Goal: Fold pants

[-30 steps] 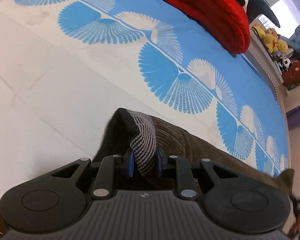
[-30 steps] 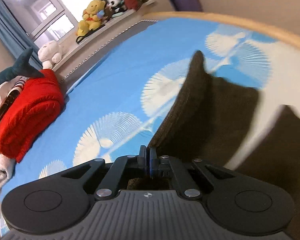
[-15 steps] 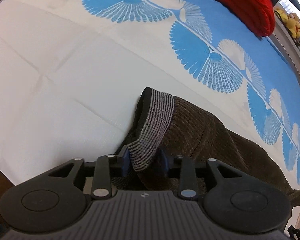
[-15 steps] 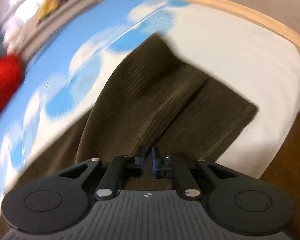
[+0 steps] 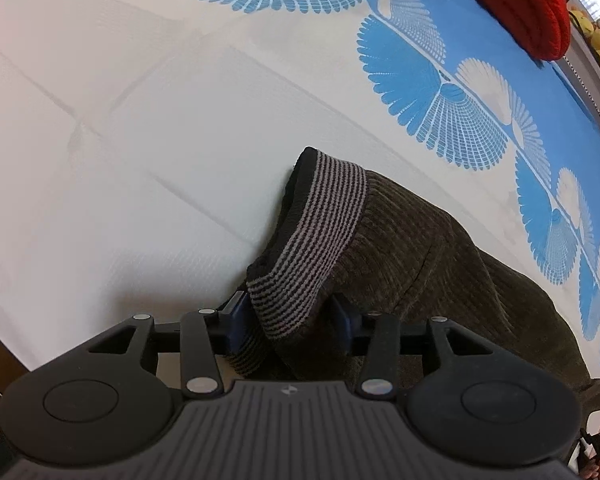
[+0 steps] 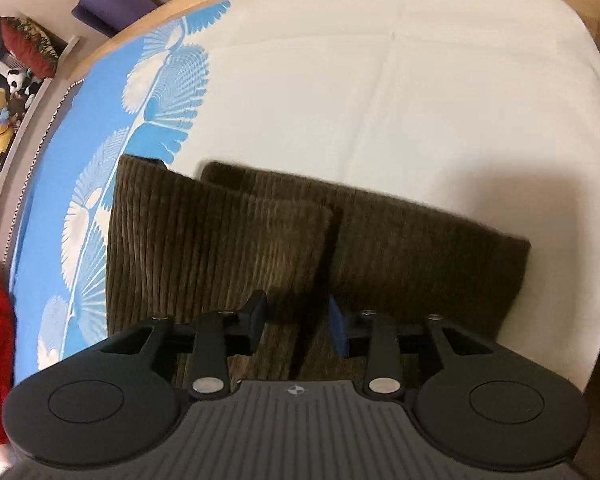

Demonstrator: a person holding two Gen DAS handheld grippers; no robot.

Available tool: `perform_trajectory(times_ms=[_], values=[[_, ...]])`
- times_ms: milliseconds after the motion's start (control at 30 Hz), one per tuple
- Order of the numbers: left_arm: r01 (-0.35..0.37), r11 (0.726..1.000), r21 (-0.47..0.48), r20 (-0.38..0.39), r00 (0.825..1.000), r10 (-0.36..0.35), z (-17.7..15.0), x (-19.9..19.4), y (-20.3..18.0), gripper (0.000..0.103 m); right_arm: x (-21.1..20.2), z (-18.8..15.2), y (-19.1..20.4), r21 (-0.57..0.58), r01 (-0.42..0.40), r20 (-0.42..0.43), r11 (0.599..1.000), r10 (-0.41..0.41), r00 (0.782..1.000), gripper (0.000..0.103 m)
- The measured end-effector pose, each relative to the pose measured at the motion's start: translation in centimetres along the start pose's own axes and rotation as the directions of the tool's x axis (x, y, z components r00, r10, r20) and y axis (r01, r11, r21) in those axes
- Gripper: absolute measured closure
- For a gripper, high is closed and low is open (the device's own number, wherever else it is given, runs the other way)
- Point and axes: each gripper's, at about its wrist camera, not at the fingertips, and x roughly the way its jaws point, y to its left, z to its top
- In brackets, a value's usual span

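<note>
Across white-and-blue bed (image 5: 140,160): brown pants (image 5: 440,248), striped waistband (image 5: 320,220) between just-opening left claw (image 5: 288,316) jaws, right claw (image 6: 296,320) likewise parted over folded legs (image 6: 220,240).

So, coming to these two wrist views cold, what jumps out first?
The dark brown corduroy pants dominate, lying across the white part of the bed sheet under the right gripper, whose jaws have just been opening with nothing pinched. In the left wrist view, the striped waistband stands bunched up between the pads of the left gripper, whose jaws have also just been opening. A red blanket glows at the top right.
</note>
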Motion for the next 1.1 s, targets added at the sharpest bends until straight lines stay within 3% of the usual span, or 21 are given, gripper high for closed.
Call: perform_trajectory(times_ms=[33,100,167,300,333,400,467,500,567,633,733,800,900,933,1000,1067,1100], values=[[-0.001,1.000,0.004,-0.003,1.000,0.001,0.0,0.1,-0.1,0.055,0.0,-0.1,0.6,-0.036,0.006,0.009,0.999,-0.006,1.000,0.097],[-0.011,1.000,0.022,0.004,1.000,0.011,-0.1,0.0,-0.5,0.075,-0.9,0.1,1.3,-0.070,-0.004,0.046,0.998,0.007,0.999,0.098],[-0.004,0.999,0.034,0.043,0.999,0.002,-0.1,-0.7,-0.6,0.079,-3.7,0.2,1.6,-0.059,-0.080,0.114,0.995,0.086,0.990,0.099],[0.028,0.994,0.103,0.210,0.977,-0.050,-1.1,-4.5,-1.6,0.082,-10.9,0.4,1.1,-0.039,-0.215,0.279,0.976,0.218,0.935,0.100],[0.023,0.992,0.121,0.223,0.974,-0.049,-1.4,-4.9,-1.7,0.082,-12.2,0.3,0.4,-0.035,-0.204,0.306,0.978,0.205,0.930,0.100],[0.002,0.993,0.122,0.171,0.985,-0.023,-1.8,-4.1,-1.3,0.082,-12.6,0.3,-1.0,-0.030,-0.112,0.296,0.993,0.116,0.948,0.100],[-0.042,0.990,0.135,0.087,0.996,0.031,-1.9,-2.4,-0.7,0.081,-9.8,0.2,-2.8,-0.027,0.031,0.150,0.999,-0.026,0.988,0.100],[-0.051,0.988,0.144,0.059,0.997,0.043,-1.8,-1.9,-0.6,0.082,-8.4,0.0,-3.7,-0.024,0.079,0.084,0.997,-0.077,0.993,0.100],[-0.035,0.988,0.149,0.040,0.999,0.029,-1.8,-1.9,-0.3,0.082,-6.5,-0.2,-5.8,0.030,0.117,0.009,0.993,-0.117,0.993,0.099],[-0.002,0.991,0.135,0.055,0.998,-0.005,-2.1,-2.6,0.3,0.082,-7.0,0.2,-6.1,0.046,0.073,0.044,0.996,-0.075,0.996,0.100],[0.029,0.990,0.137,0.071,0.997,-0.039,-2.6,-3.5,0.6,0.082,-9.3,0.5,-4.5,-0.023,0.018,0.121,1.000,-0.015,0.992,0.100],[-0.011,0.988,0.154,0.030,1.000,0.007,-2.6,-2.2,0.3,0.081,-8.6,0.6,-4.4,-0.004,0.082,0.095,0.997,-0.081,0.992,0.100],[-0.062,0.966,0.253,-0.053,0.996,0.078,-3.2,-0.4,-0.4,0.071,-5.3,0.6,-7.0,0.098,0.231,-0.056,0.968,-0.226,0.973,0.099],[-0.068,0.963,0.262,-0.057,0.995,0.086,-3.3,-0.4,-0.4,0.070,-5.1,0.7,-7.3,0.119,0.232,-0.059,0.965,-0.227,0.972,0.099],[-0.056,0.968,0.244,-0.027,0.998,0.064,-3.2,-1.5,-0.2,0.061,-5.5,1.3,-6.7,0.121,0.224,-0.020,0.967,-0.223,0.975,0.097],[-0.094,0.962,0.257,0.093,0.993,0.072,-3.2,-3.5,-0.4,0.058,-6.6,1.5,-5.6,0.072,0.253,0.044,0.965,-0.256,0.966,0.093],[-0.119,0.956,0.267,0.170,0.983,0.075,-3.2,-4.5,-0.7,0.058,-7.1,1.5,-5.1,0.059,0.248,0.073,0.967,-0.252,0.965,0.091]])
